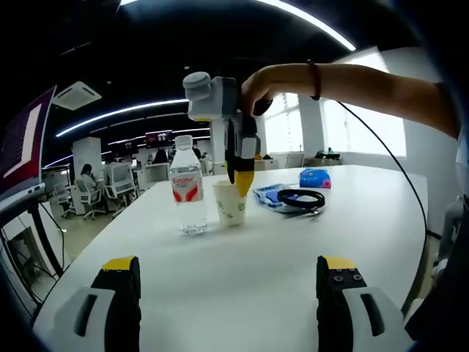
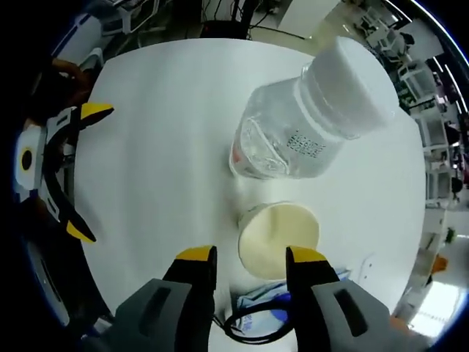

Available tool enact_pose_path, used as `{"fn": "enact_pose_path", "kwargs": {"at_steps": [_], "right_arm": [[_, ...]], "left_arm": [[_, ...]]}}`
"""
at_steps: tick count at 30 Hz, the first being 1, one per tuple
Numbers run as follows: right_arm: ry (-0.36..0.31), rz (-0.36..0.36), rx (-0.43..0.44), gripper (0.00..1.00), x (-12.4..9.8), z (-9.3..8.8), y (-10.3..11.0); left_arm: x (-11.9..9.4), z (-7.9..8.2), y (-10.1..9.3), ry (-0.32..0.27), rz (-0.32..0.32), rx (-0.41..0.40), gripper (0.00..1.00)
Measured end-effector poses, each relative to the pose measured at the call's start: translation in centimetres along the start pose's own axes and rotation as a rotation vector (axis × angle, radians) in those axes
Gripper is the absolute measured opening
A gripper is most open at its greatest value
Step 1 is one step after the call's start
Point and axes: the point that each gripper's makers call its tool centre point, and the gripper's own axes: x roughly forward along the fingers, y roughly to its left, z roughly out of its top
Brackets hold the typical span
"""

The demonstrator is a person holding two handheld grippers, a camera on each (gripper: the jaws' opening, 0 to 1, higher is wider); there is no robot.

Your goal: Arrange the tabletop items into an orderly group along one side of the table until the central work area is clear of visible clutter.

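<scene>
Upright cup (image 2: 279,239) beside upright bottle (image 2: 308,121)

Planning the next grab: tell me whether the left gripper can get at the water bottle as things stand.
Probably yes: the left gripper is open, with bare table between it and the water bottle. The right gripper is at the paper cup beside it.

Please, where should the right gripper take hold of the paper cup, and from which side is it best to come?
Probably the rim of the paper cup, from above: it stands upright with its mouth open. The right gripper hangs over it. One finger could go inside, on the side away from the water bottle close beside it.
</scene>
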Motion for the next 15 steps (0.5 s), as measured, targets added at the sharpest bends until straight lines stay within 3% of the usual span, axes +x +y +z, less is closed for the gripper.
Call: {"fn": "enact_pose_path", "kwargs": {"at_steps": [15], "right_arm": [[-0.034, -0.017, -0.024, 0.50, -0.71, 0.34, 0.43]], "left_arm": [[0.01, 0.31, -0.12, 0.000, -0.006, 0.003, 1.00]]}}
